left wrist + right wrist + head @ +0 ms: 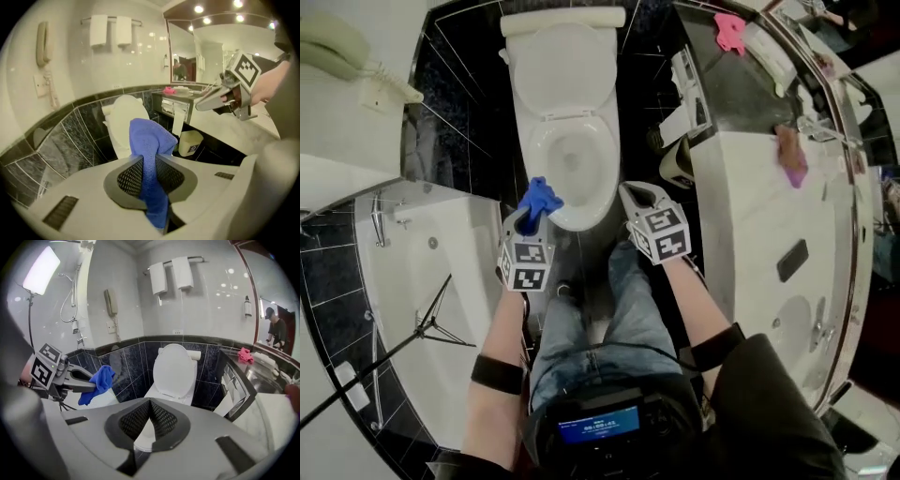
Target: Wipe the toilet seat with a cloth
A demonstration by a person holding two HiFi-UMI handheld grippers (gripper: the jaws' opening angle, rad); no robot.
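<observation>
A white toilet (565,103) stands straight ahead with its lid (176,367) raised against the cistern, leaving the seat and bowl (574,161) exposed. My left gripper (532,216) is shut on a blue cloth (541,198), held in the air just off the front-left rim of the bowl. In the left gripper view the cloth (151,154) is pinched between the mesh pads of the gripper (150,161) and bunches up above them. My right gripper (635,195) hovers at the front-right of the bowl, shut and empty, its tips (150,403) meeting.
A bathtub (422,272) lies to the left with a tripod (431,323) beside it. A vanity counter (750,206) runs along the right, with a pink cloth (730,31) at its far end. A small bin (678,161) sits between toilet and vanity. The person's jeans-clad legs (600,309) stand before the bowl.
</observation>
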